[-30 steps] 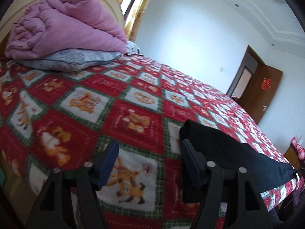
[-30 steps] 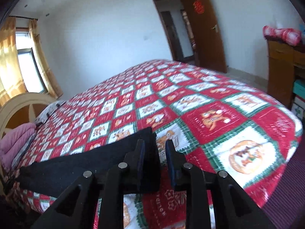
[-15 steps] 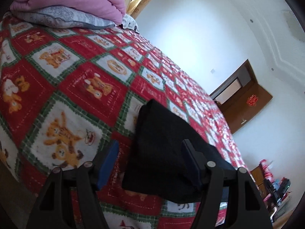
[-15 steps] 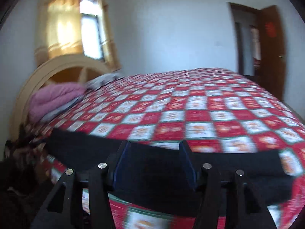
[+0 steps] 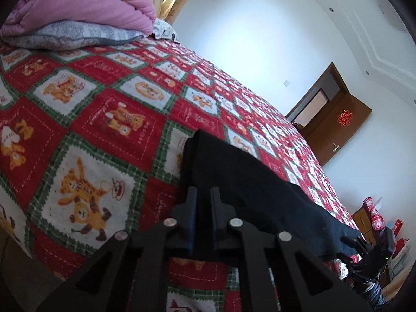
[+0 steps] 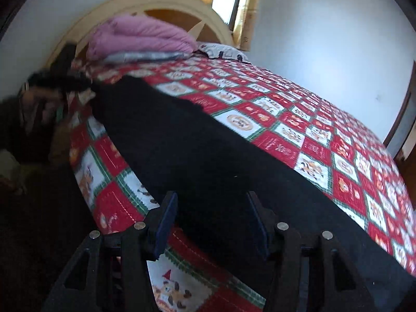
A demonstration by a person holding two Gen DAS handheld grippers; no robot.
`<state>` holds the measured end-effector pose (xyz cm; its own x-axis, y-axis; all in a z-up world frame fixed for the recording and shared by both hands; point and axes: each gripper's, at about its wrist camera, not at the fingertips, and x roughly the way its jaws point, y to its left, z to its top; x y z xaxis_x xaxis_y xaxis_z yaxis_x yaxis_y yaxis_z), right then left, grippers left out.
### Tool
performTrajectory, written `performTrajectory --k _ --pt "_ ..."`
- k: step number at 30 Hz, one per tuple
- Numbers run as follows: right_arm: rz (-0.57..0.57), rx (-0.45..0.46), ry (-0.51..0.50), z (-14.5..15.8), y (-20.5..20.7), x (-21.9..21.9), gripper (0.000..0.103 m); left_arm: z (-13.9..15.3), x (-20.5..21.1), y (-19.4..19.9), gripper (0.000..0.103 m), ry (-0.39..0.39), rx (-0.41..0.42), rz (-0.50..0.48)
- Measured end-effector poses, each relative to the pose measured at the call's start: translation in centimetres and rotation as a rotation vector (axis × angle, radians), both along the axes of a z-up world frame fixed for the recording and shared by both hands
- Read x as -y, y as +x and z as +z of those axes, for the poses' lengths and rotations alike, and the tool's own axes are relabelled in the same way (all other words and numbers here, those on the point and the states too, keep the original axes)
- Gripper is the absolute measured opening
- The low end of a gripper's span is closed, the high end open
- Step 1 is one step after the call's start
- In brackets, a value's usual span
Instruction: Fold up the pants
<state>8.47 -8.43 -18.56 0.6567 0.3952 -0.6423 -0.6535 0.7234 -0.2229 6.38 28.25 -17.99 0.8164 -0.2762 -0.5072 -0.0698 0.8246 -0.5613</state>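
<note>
Lying as a long dark strip near the bed's edge, the black pants (image 5: 234, 171) run from about 11 o'clock toward 4 o'clock in the left wrist view, over the red patterned bedspread (image 5: 109, 119). The left gripper (image 5: 202, 197) has its jaws nearly together at the near end of the cloth, apparently pinching an edge, though the contact itself is hard to confirm. The right gripper (image 6: 213, 208) is spread wide and holds nothing, poised over the strip's middle. To fold well, I judge the right gripper should close on both layers at once, then both ends should lift evenly so the cloth stays flat and square, clear of the pink quilt (image 5: 78, 2).
</note>
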Motion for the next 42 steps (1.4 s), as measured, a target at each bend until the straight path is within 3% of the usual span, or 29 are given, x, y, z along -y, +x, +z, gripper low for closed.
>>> performTrajectory --k 8,10,12,13,20,27,30,32,34,42 --pt "0.014 -0.031 -0.045 -1.9 1.2 -1.3 0.053 1.4 1.3 0.4 0.008 0.072 0.022 -0.034" --pt "0.014 -0.039 -0.075 -2.5 1.3 -1.6 0.023 1.5 1.3 0.4 0.006 0.067 0.024 -0.035" --pt "0.008 -0.046 -0.08 -2.7 1.4 -1.6 0.018 1.8 1.0 0.3 0.006 0.065 0.027 -0.028" --pt "0.01 -0.05 -0.07 -2.6 1.4 -1.5 0.009 2.0 0.8 0.3 0.006 0.057 0.031 -0.024" --pt "0.014 -0.028 0.018 0.3 0.6 -0.6 0.005 3.2 -0.5 -0.4 0.005 0.05 0.062 -0.002" --pt "0.017 -0.094 -0.043 -2.1 1.0 -0.9 0.005 0.1 -0.4 0.2 0.005 0.048 -0.022 0.007" --pt "0.02 -0.09 -0.071 -2.7 0.8 -1.2 0.005 -0.8 -0.1 0.4 0.019 0.027 -0.06 0.008" --pt "0.02 -0.058 -0.089 -2.7 0.5 -1.4 0.005 -1.1 0.0 0.3 0.043 0.029 -0.063 0.008" --pt "0.027 -0.043 -0.104 -2.8 0.3 -1.6 0.005 -1.1 0.2 0.0 0.057 0.028 -0.043 0.009" --pt "0.02 0.003 -0.142 -3.0 0.1 -1.9 0.01 -1.6 1.4 0.3 0.059 0.093 -0.07 0.001"
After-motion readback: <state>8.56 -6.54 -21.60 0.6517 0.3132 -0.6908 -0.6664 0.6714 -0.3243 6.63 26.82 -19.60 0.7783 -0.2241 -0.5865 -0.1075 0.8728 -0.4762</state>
